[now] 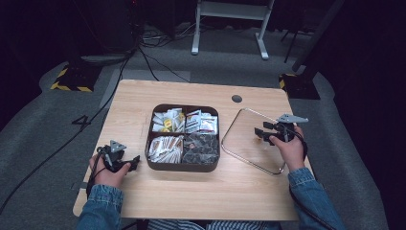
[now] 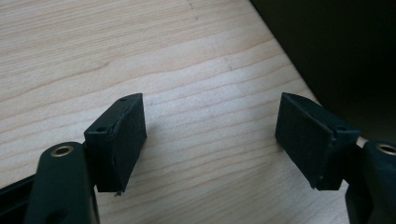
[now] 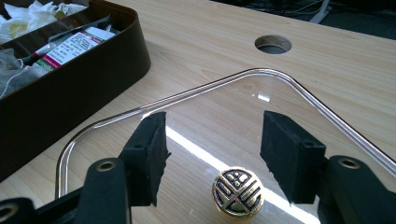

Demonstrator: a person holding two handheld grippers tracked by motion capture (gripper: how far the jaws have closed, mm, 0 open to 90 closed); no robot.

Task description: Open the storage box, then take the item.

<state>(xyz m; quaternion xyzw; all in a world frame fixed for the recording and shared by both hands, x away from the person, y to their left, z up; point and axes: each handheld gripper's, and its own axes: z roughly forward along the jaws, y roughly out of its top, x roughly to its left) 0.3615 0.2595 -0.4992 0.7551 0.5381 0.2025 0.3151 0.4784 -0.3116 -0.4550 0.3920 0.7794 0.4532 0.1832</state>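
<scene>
Pale wood-grain table point(image 1: 143, 96) on a grey carpeted floor carries a dark brown four-compartment box point(image 1: 182, 165) of sachets and tea bags, standing open. Its clear glass lid with a round gold knob point(image 3: 237, 192) lies flat on the table just right of the box. The right gripper point(image 3: 212, 140) hovers above that knob, jaws parted on either side and gripping nothing. The left gripper point(image 2: 210, 135) rests low over bare wood left of the box, jaws wide and empty. By my judgement the lid has been set aside and released. Next likely comes reaching into a compartment, which calls for swinging a gripper over the box and lowering it.
</scene>
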